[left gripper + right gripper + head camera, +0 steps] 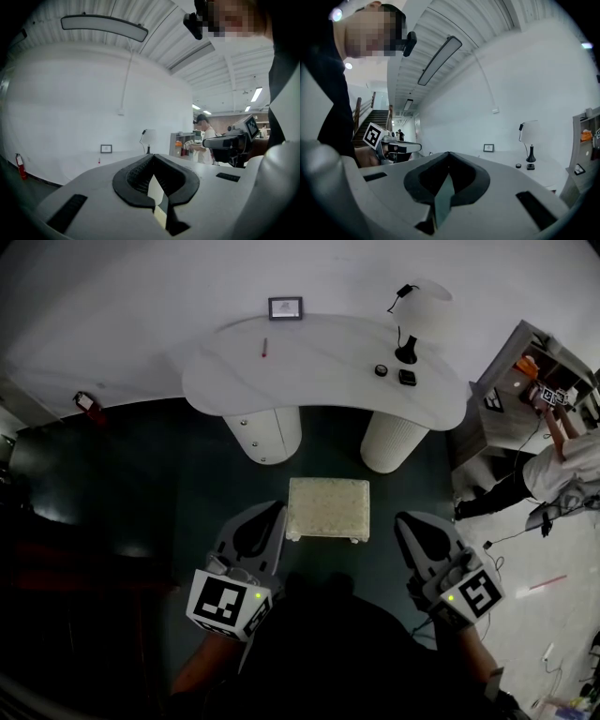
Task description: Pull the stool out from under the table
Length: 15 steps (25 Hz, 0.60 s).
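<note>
A cream cushioned stool point(328, 507) stands on the dark floor, out in front of the white curved table point(319, 362) and clear of its two round pedestals. My left gripper point(266, 519) hangs just left of the stool's near corner, shut and holding nothing. Off the stool's right near corner, my right gripper point(412, 527) is also shut and holds nothing. Neither touches the stool. In the left gripper view the jaws point(153, 158) point up at the far wall; in the right gripper view the jaws point(448, 155) do the same. The stool is hidden in both gripper views.
On the table stand a white lamp point(417, 315), a picture frame point(285, 307), a red pen point(264, 348) and small black items point(407, 377). A shelf unit point(525, 381) and a person point(553, 470) are at the right. A fire extinguisher point(86, 402) sits by the left wall.
</note>
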Each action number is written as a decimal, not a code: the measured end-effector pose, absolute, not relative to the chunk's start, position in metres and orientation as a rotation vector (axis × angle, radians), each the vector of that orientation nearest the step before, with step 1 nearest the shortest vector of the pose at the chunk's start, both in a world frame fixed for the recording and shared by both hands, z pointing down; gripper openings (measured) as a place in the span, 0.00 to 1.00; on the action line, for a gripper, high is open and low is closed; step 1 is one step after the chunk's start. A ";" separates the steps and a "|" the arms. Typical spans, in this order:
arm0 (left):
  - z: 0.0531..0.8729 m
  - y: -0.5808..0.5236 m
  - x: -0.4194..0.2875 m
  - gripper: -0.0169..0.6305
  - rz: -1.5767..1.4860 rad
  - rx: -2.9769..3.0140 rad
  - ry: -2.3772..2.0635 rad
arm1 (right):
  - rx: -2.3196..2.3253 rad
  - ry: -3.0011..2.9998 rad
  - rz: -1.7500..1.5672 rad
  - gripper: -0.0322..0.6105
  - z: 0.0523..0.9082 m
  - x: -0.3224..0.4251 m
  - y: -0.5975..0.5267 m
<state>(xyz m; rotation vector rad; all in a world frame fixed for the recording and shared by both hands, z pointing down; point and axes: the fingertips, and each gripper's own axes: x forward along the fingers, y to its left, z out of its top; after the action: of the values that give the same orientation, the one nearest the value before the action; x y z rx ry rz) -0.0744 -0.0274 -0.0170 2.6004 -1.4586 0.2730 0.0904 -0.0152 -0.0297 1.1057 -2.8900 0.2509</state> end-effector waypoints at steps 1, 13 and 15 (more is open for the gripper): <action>-0.017 -0.027 -0.074 0.05 0.271 2.603 -1.457 | 1.109 -2.883 0.249 0.07 -0.028 0.091 -0.015; -0.017 -0.024 -0.075 0.05 0.282 2.609 -1.434 | 1.108 -2.856 0.276 0.07 -0.022 0.087 -0.011; -0.018 -0.025 -0.076 0.05 0.282 2.608 -1.433 | 1.103 -2.855 0.279 0.07 -0.022 0.085 -0.011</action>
<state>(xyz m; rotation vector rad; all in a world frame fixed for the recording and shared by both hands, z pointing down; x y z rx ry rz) -0.0756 -0.0252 -0.0177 2.6084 -1.4325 0.2815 0.0853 -0.0114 -0.0223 1.1030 -2.8554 0.2795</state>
